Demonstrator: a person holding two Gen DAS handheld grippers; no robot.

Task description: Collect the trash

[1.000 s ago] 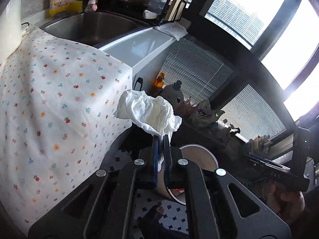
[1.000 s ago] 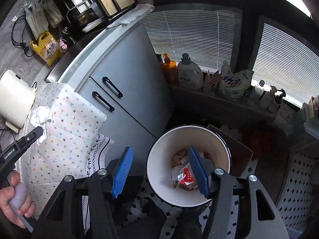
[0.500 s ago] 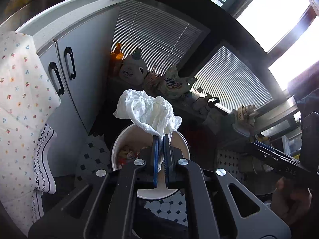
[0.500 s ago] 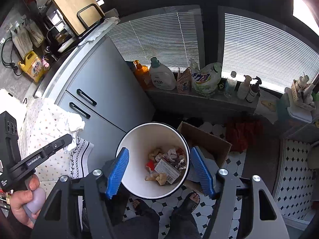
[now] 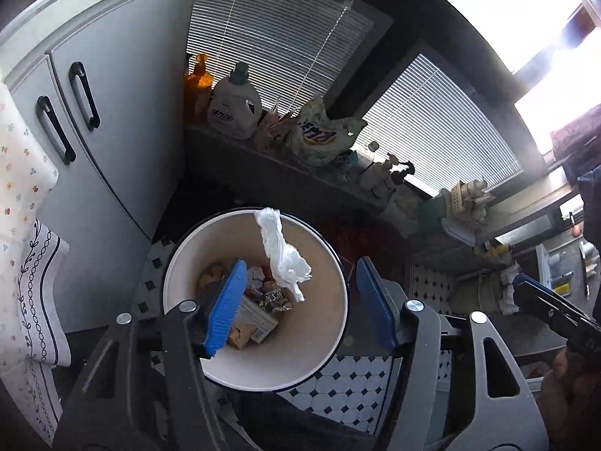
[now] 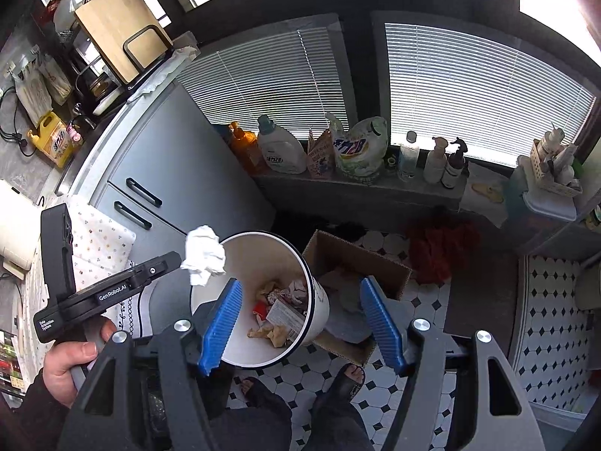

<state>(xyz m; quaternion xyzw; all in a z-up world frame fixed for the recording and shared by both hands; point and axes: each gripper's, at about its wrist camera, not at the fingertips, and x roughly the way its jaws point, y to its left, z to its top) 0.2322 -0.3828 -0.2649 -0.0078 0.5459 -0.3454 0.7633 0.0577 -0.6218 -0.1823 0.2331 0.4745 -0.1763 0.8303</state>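
A white round trash bin (image 5: pixel 330 338) stands on the tiled floor with crumpled paper and wrappers inside; it also shows in the right wrist view (image 6: pixel 319 300). My left gripper (image 5: pixel 300 304) is open right above the bin's mouth. A crumpled white tissue (image 5: pixel 281 251) hangs free between its jaws, over the bin. In the right wrist view the tissue (image 6: pixel 204 253) is just off the left gripper's tip, above the bin's rim. My right gripper (image 6: pixel 300 323) is open and empty, above the bin.
Grey cabinet doors (image 5: pixel 97 120) stand left of the bin. A cardboard box (image 6: pixel 357 267) sits right of the bin. Detergent bottles (image 6: pixel 280 150) line a low sill under the blinds. A floral cloth (image 5: pixel 18 173) hangs at the left. My feet (image 6: pixel 349 376) are below the bin.
My left gripper has swung from the counter to over the bin and opened, letting go of the tissue, which now drops toward the bin. The right gripper stayed open.
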